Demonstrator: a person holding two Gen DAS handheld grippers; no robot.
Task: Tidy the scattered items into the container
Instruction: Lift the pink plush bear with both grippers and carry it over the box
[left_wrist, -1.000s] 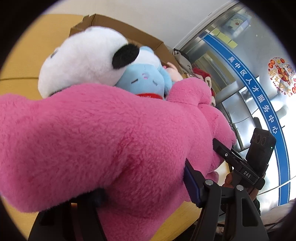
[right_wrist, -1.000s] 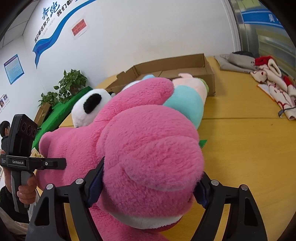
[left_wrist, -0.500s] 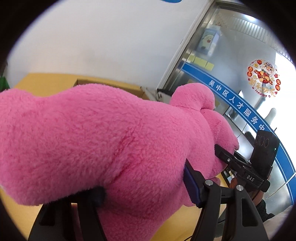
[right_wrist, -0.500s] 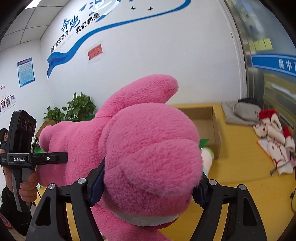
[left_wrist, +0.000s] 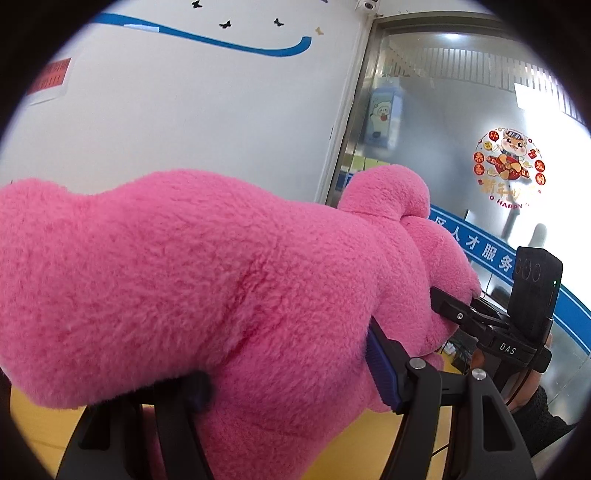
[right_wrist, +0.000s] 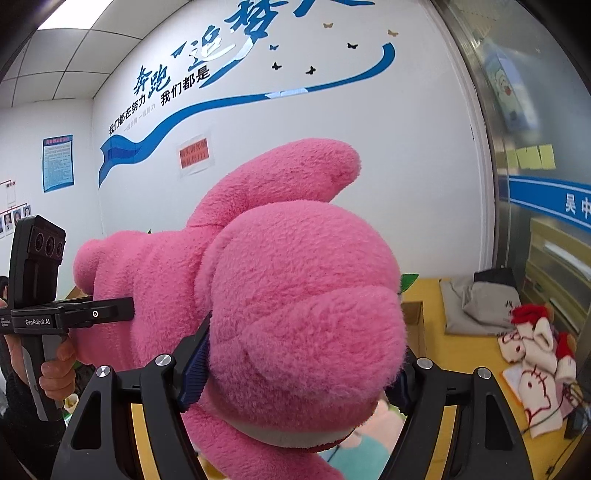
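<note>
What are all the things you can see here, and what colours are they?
pink plush toy: one, pink with a pale muzzle, held up between both grippers
cardboard box: one, brown, on the table behind the toy, mostly hidden
table: one, yellow wood, below everything
grey clothes: one pile, grey and dark, at the far right of the table
red and white plush: one, lying on the table at the right
pastel plush: at least one, teal and peach, under the pink toy
left gripper: one, black, blue pads, shut on the toy
right gripper: one, black, blue pads, shut on the toy's head
</note>
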